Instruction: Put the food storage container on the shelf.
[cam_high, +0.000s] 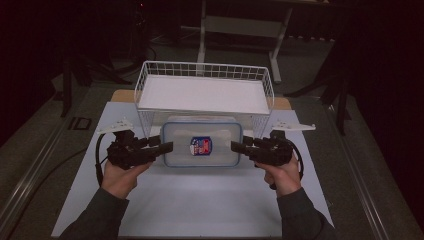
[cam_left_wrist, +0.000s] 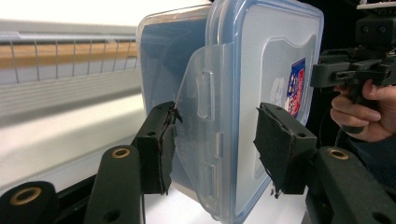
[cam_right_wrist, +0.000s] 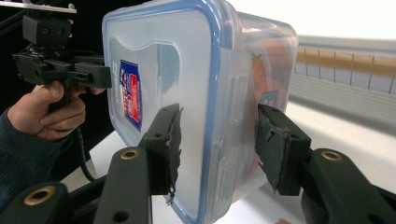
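A clear plastic box (cam_high: 202, 145) with a blue-rimmed lid and a red and blue sticker lies flat on the white mat, just in front of the wire basket. My left gripper (cam_high: 167, 147) is at the box's left end and my right gripper (cam_high: 235, 146) at its right end. In the left gripper view the box (cam_left_wrist: 271, 60) stands between the open jaws of the left gripper (cam_left_wrist: 215, 126), which straddle its clear side latch. In the right gripper view the right gripper (cam_right_wrist: 217, 126) is open around the other end of the box (cam_right_wrist: 187, 60), with gaps on both sides.
A white wire basket (cam_high: 205, 70) with a white floor stands raised on legs right behind the box. The white mat (cam_high: 200, 200) reaches to the near table edge. A wooden board (cam_high: 120, 95) shows under the basket. Dark floor and table legs lie beyond.
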